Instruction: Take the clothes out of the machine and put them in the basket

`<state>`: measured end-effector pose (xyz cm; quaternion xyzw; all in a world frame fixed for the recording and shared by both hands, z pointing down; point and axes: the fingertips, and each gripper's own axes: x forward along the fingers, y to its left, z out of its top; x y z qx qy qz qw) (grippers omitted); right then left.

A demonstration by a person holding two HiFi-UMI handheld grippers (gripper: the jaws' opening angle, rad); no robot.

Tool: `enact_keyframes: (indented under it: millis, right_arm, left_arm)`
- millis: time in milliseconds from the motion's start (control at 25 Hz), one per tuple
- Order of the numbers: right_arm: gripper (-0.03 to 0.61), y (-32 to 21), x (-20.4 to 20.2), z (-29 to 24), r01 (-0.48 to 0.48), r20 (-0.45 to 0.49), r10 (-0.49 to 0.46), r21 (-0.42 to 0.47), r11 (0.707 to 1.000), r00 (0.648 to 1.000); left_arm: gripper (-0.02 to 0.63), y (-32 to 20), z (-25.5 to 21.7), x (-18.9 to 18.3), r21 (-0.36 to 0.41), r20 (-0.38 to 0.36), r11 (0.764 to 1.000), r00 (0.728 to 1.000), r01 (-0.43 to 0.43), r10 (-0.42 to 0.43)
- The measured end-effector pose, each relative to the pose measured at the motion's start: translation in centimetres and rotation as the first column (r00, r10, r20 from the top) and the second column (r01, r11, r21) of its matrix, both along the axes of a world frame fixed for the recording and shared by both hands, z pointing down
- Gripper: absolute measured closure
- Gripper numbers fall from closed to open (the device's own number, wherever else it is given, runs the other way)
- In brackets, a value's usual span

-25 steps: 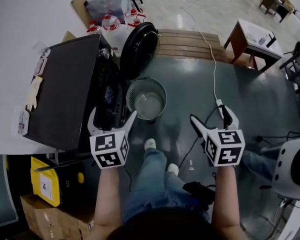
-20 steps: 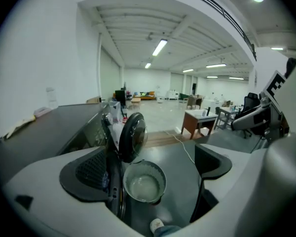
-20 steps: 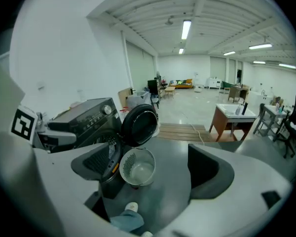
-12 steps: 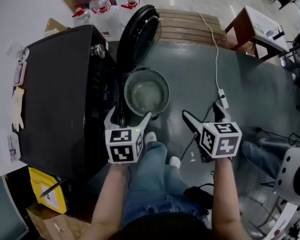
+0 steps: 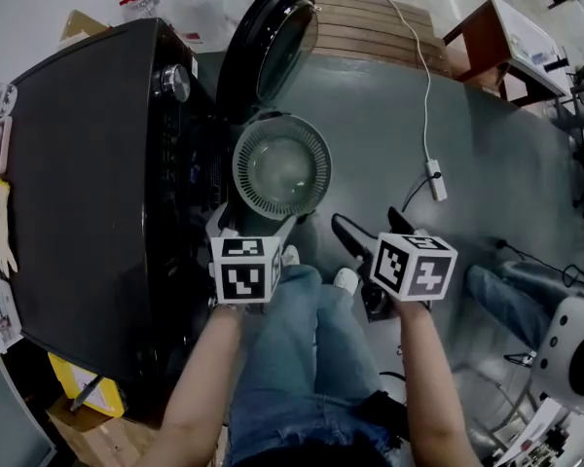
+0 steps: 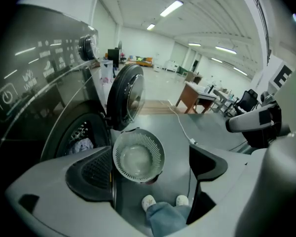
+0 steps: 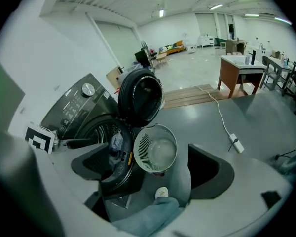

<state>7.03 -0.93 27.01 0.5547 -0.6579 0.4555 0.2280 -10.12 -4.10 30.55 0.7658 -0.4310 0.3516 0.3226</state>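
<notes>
A black front-loading washing machine (image 5: 88,183) stands at the left with its round door (image 5: 273,42) swung open. In the left gripper view, pale clothes (image 6: 81,144) lie inside the drum; they also show in the right gripper view as clothes (image 7: 116,144). An empty round white slatted basket (image 5: 282,166) sits on the floor in front of the opening. My left gripper (image 5: 251,227) hangs open just short of the basket, beside the machine's front, holding nothing. My right gripper (image 5: 370,230) is open and empty too, to the right of the basket and angled down toward it.
The person's jeans-clad legs (image 5: 302,358) and pale shoes (image 5: 346,280) are right under both grippers. A white cable with a power strip (image 5: 435,178) runs across the grey floor to the right. Behind lie a wooden platform (image 5: 370,27) and a table (image 5: 511,47). A white device (image 5: 574,348) sits at the far right.
Both grippers have come down and tilted toward the floor. The right one moved left toward the basket. The head view has shifted over the machine and basket.
</notes>
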Motion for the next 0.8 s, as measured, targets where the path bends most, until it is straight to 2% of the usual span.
enact_keyframes:
  millis: [240, 360, 520, 800]
  right_arm:
    - [0.08, 0.5, -1.2, 5.9, 0.02, 0.053, -0.015, -0.091, 0.996, 0.999]
    - [0.078, 0.6, -1.4, 9.8, 0.073, 0.022, -0.071, -0.108, 0.992, 0.997]
    - [0.08, -0.4, -1.3, 15.7, 0.147, -0.045, -0.154, -0.135, 0.98, 0.987]
    - [0.082, -2.8, -2.3, 22.9, 0.191, -0.058, -0.202, -0.162, 0.968, 0.978]
  left_arm:
    - [0.124, -0.5, 4.2, -1.2, -0.041, 0.02, 0.998, 0.999, 0.05, -0.049]
    - [0.124, -0.6, 7.4, -1.9, -0.06, 0.049, 0.995, 0.996, 0.075, -0.073]
    - [0.124, -1.3, 12.0, -3.9, -0.059, 0.145, 0.993, 0.985, 0.103, -0.093]
    - [0.124, -1.4, 18.0, -8.9, -0.062, 0.287, 0.976, 0.94, 0.208, -0.182]
